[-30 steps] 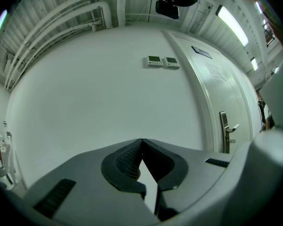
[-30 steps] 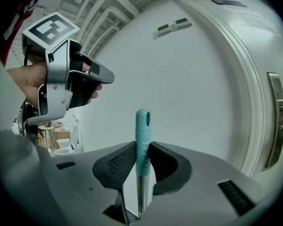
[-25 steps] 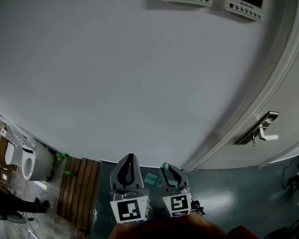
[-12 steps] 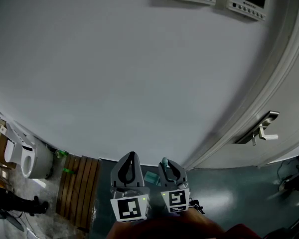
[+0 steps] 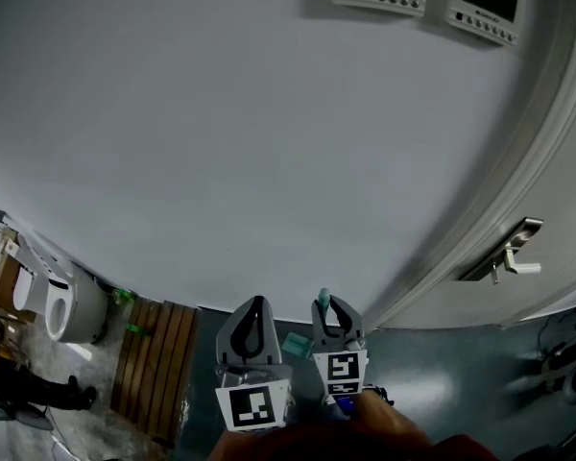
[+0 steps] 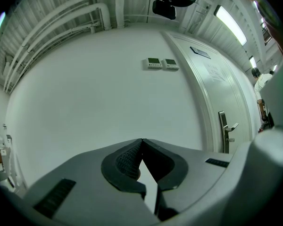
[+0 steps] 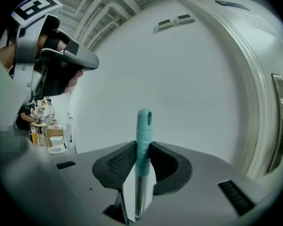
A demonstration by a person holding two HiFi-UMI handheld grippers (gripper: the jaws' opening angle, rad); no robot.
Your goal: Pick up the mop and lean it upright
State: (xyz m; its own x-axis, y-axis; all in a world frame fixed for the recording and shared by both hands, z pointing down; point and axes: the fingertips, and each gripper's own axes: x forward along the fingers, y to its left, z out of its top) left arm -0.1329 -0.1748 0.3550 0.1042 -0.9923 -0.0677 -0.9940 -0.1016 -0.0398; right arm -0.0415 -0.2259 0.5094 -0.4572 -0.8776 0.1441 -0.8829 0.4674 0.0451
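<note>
The right gripper [image 5: 336, 307] is closed on the mop [image 7: 143, 136]. Its ribbed pads clamp the teal plastic grip at the top of the handle, and the eyelet end pokes out just past the fingertips. Below the grip, the silver metal shaft runs back between the jaws and out of sight, so the mop's lower part cannot be seen. In the right gripper view the handle stands upright against the plain white wall [image 5: 221, 142].

The left gripper [image 5: 256, 305] is just beside the right one, on its left. Its jaws are closed tip to tip with nothing between them. Both grippers sit low and close to the person's body, side by side, with their marker cubes nearest the head and their jaws pointing at the wall. The wall meets the dark glossy floor [image 5: 461, 377] ahead. A white door with a metal lever handle [image 5: 509, 255] is to the right, well apart from the mop.
</note>
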